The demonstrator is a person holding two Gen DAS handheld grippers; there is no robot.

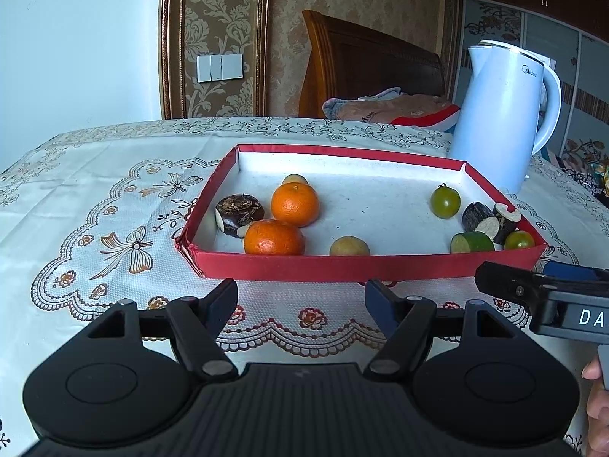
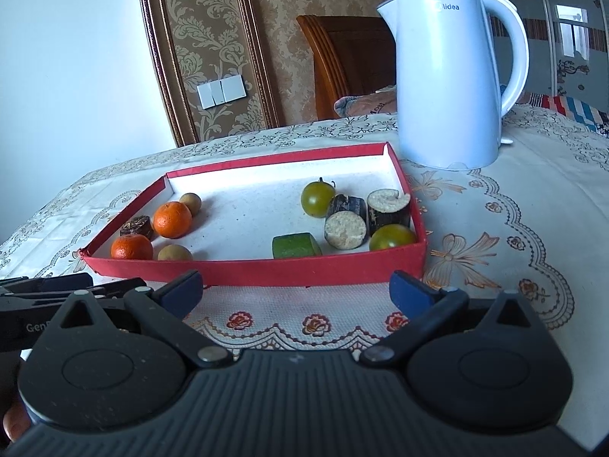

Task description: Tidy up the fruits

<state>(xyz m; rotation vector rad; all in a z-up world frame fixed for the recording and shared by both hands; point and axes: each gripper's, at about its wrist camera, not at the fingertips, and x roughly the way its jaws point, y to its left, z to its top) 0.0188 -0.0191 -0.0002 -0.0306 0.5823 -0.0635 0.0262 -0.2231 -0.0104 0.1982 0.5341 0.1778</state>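
Both claws hang just short of the near wall of the red tray (image 1: 289,266), side by side above the embroidered cloth of the tabletop (image 1: 95,175), each tilted gently downward toward the fruit. The left claw (image 1: 300,299) has its jaws standing apart with only the cloth's flower border showing between them. The right claw (image 2: 297,289) is likewise spread wide and grips nothing; from the left camera its black finger pokes in at the right edge, level with the tray's near right corner, and a bit of the person's hand (image 1: 595,392) shows behind it. Inside the tray the fruit lies in two loose groups. Toward the left side sit two oranges (image 1: 295,203), one behind the other, with a dark brown chunk (image 1: 239,213) beside them against the left wall and two small tan fruits (image 1: 349,246), one by the near wall and one behind the farther orange. Toward the right side are two green round fruits (image 2: 318,198), two dark-skinned cut pieces with pale faces (image 2: 388,209) touching each other, and a green cut piece (image 2: 296,245) by the near wall. A white kettle (image 2: 453,76) stands on the tabletop just beyond the tray's far right corner.
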